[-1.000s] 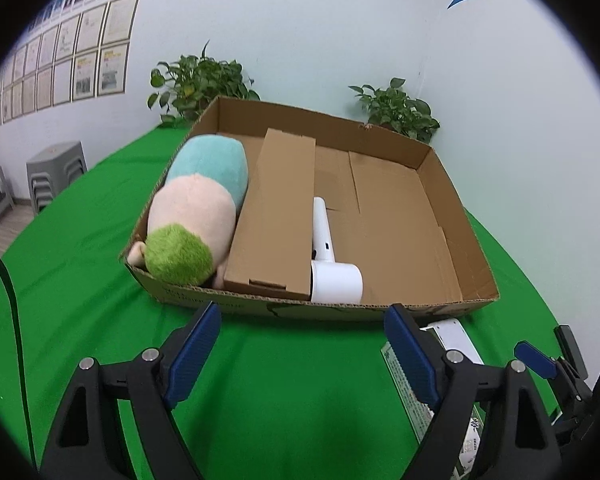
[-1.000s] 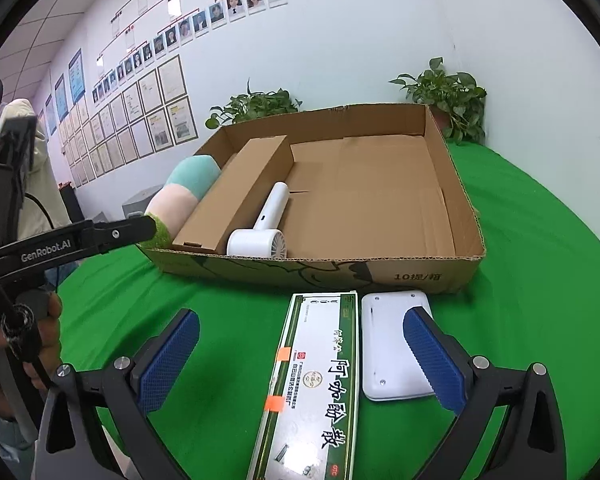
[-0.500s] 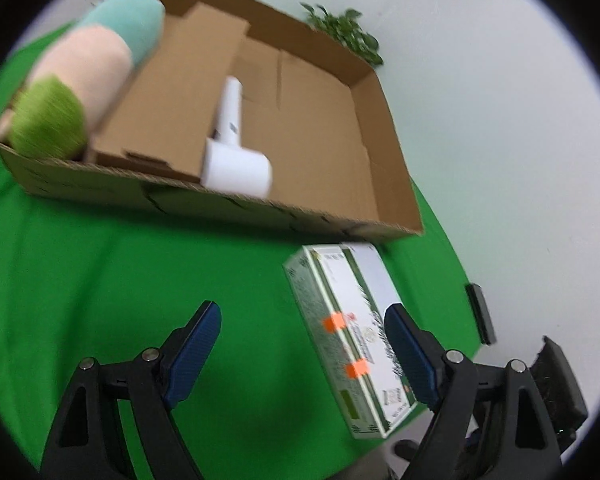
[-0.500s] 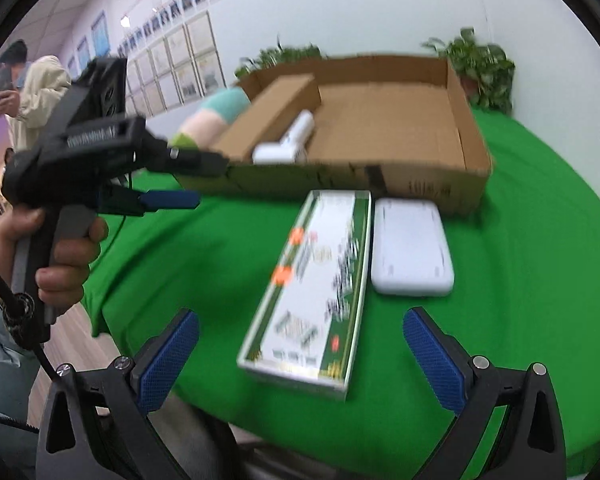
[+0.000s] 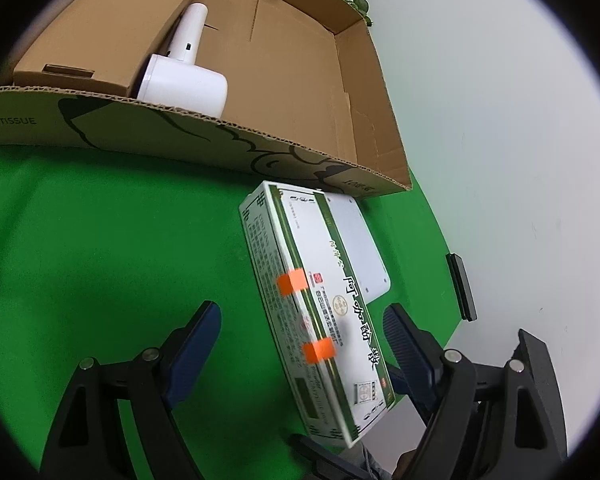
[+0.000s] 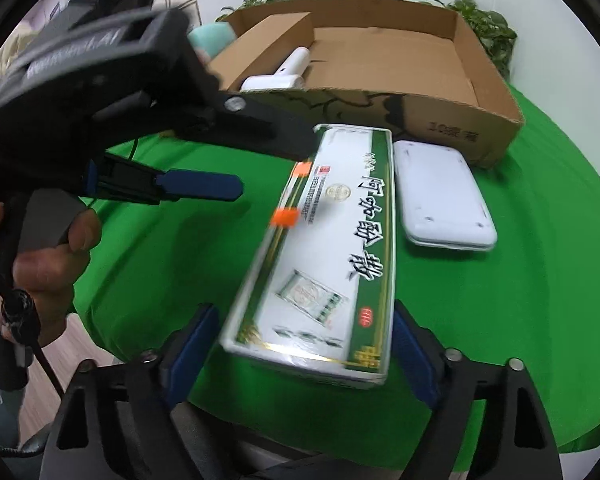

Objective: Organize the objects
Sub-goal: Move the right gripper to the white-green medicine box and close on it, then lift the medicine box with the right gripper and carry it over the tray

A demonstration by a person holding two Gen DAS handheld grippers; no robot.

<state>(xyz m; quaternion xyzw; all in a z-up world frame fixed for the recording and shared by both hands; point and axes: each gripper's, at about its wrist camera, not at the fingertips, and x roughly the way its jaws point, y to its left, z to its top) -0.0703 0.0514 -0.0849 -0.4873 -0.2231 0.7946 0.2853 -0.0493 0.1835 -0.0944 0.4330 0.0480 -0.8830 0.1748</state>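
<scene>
A long green-and-white medicine box (image 5: 324, 312) (image 6: 324, 248) lies on the green table in front of the cardboard box (image 5: 172, 136) (image 6: 452, 120). A flat white device (image 5: 360, 248) (image 6: 440, 196) lies beside it on the right. My left gripper (image 5: 302, 350) is open, its fingers on either side of the medicine box's near part, and it also shows in the right wrist view (image 6: 260, 160). My right gripper (image 6: 304, 354) is open and straddles the box's near end. Inside the cardboard box lie a white hair dryer (image 5: 184, 68) (image 6: 280, 74) and a brown carton (image 5: 100, 36).
The table's edge curves close below both grippers. A plush toy (image 6: 212, 38) lies at the cardboard box's far left. Potted plants (image 6: 488, 28) stand behind the box by the white wall. A small black object (image 5: 462, 286) is on the wall at right.
Both grippers have swung down and in toward the medicine box. The left one moved right from the cardboard box's front; the right one dropped low to the box's near end. Both stayed open.
</scene>
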